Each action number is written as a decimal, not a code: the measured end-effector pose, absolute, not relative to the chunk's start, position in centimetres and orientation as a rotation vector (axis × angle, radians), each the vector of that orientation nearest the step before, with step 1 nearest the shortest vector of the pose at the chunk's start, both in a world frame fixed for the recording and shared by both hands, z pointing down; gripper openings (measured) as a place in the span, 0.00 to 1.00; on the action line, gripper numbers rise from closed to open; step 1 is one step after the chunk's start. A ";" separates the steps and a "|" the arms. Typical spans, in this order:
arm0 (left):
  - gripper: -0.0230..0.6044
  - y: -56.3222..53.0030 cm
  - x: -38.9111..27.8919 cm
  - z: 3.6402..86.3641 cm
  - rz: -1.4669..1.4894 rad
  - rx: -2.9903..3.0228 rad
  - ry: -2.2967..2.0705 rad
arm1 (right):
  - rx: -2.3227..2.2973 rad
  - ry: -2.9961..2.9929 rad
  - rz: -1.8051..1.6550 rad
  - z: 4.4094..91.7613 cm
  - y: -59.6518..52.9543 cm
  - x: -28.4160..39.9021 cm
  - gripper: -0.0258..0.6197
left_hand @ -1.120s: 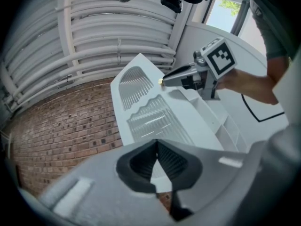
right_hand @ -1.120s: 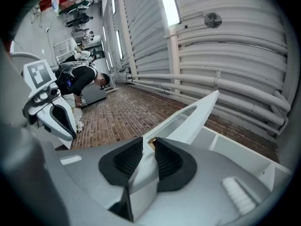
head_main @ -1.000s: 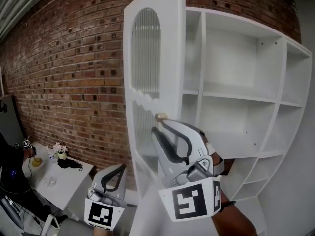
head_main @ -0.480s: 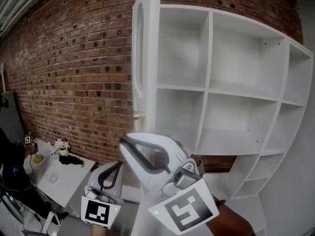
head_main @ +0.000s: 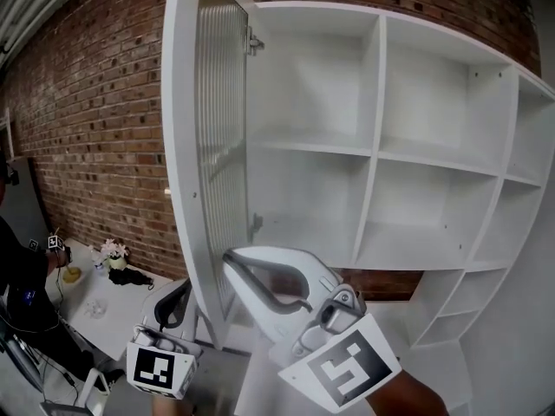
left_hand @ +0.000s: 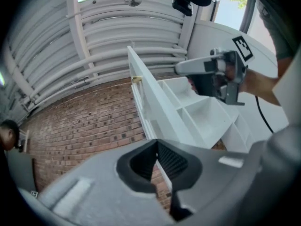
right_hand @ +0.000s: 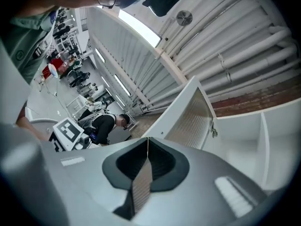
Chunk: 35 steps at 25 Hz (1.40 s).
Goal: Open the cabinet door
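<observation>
**Cabinet door swung wide; both tools closed and empty**

Behind everything runs the red brick wall (head_main: 95, 120). Against it stands the tall white open-shelf cabinet (head_main: 375, 154), its compartments bare in your head view.

The task's thing, the white arched cabinet door (head_main: 178, 146), stands wide open at the cabinet's left side. It is turned out toward you, so you see its inner face, with the brick wall to its left and the shelves to its right. A ribbed translucent panel (head_main: 217, 146) fills its frame.

At lower left sits a small white table (head_main: 130, 306), with a person in dark clothing (head_main: 22, 293) beside it.

Your right gripper (head_main: 232, 263), grey and curved with a square-marker cube (head_main: 342, 373) at its base, hangs low at the centre. Its tips lie in front of the door's lower edge. Its jaws have just been closing and now lie pressed together with nothing between them. In the right gripper view the door stands beyond the tips, clear of them.

Your left gripper (head_main: 182, 293), with its own marker cube (head_main: 156, 368), sits lower and further left. Its jaws also meet, with nothing between them.

Two small metal hinges, an upper hinge (head_main: 253, 42) and a lower hinge (head_main: 256, 224), join the door to the cabinet. A small pale knob (head_main: 166, 192) peeks past the door's outer edge.

On the table stand a little pot of pale flowers (head_main: 111, 251), a black crumpled item (head_main: 130, 277) and a small yellow object (head_main: 71, 274).
</observation>
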<state>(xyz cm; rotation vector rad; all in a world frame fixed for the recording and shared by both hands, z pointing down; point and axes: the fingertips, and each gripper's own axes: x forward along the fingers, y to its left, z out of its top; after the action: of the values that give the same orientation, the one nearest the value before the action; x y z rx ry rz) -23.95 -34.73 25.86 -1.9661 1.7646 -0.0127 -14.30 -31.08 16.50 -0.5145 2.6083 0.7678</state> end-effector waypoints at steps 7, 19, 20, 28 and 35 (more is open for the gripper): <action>0.04 -34.0 -27.2 25.7 -0.034 -1.912 1.815 | -0.562 2.859 0.840 19.5 -33.7 -14.1 0.05; 0.04 -34.5 -26.7 26.8 -0.065 -1.945 1.813 | -0.698 2.948 0.611 23.0 -37.3 -10.9 0.05; 0.04 -34.4 -26.7 26.9 -0.068 -1.946 1.813 | -0.703 2.948 0.592 23.2 -37.4 -10.8 0.05; 0.04 -34.3 -26.7 27.3 -0.084 -1.954 1.813 | -0.758 2.970 0.553 24.9 -38.3 -10.0 0.05; 0.04 -34.1 -26.8 27.4 -0.090 -1.955 1.811 | -0.767 2.969 0.535 25.3 -38.4 -9.8 0.05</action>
<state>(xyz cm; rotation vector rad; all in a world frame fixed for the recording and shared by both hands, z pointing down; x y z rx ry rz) -26.76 -34.13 27.44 -1.9553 1.8113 -0.0902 -9.77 -38.45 25.31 -0.7671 2.9689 0.5348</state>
